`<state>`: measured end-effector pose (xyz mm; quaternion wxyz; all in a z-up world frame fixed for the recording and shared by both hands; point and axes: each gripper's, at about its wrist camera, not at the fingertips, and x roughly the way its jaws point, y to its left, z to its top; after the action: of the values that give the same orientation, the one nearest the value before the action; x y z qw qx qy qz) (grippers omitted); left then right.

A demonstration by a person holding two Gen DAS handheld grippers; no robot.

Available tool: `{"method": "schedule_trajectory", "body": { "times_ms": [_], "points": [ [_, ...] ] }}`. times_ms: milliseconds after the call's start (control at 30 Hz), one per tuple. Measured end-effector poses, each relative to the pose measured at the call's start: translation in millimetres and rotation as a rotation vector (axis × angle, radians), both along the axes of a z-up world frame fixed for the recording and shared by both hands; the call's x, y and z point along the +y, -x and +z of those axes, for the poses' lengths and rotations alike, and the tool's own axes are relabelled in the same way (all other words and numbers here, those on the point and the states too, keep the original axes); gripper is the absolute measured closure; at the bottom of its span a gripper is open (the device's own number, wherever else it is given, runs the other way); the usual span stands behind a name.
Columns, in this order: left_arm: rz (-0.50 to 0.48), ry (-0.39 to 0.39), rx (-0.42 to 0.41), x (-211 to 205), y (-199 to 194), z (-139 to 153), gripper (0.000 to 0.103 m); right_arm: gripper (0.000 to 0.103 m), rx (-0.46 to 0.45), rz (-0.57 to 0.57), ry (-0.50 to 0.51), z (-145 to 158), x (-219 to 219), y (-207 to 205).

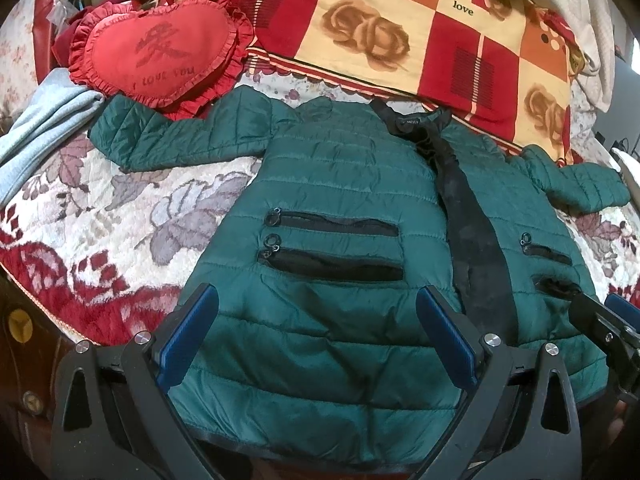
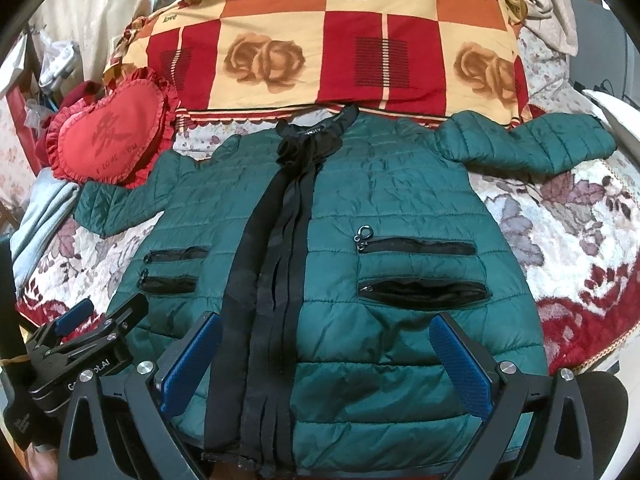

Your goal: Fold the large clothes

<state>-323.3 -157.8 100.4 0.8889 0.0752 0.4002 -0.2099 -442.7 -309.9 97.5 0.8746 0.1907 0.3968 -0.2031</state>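
Item: green quilted jacket (image 1: 328,184), laid flat and front-up on a bed with a floral bedspread (image 1: 120,208), both sleeves spread outward. A black front placket (image 1: 472,216) runs from collar to hem; two black zip pockets sit on each front panel.

Edges: the hem lies nearest both cameras, close to the bed's near edge. The collar touches the lower border of a red-and-cream checked quilt (image 1: 400,28) printed with roses and "love". One sleeve end reaches under a red heart-shaped cushion (image 1: 160,52); the other sleeve (image 2: 532,144) rests partly on the quilt's border, partly on the bedspread.

Open room: bare bedspread shows on both sides of the jacket body, below each sleeve. A grey folded garment (image 1: 44,128) lies at the bed's edge just beside the cushion.

Left claw (image 1: 316,332): open wide, blue pads (image 1: 188,336) over the lower front panel, holding nothing.

Right claw (image 2: 324,356): likewise spread wide above the hem, straddling the placket and the opposite panel, holding nothing
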Motion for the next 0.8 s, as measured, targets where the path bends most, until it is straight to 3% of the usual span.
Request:
{"method": "schedule_trajectory", "body": {
  "times_ms": [800],
  "points": [
    [-0.006, -0.002, -0.004, -2.1, 2.5, -1.4, 0.003, 0.0, -0.031, 0.005, 0.038, -5.5, 3.5, -2.6]
  ]
}}
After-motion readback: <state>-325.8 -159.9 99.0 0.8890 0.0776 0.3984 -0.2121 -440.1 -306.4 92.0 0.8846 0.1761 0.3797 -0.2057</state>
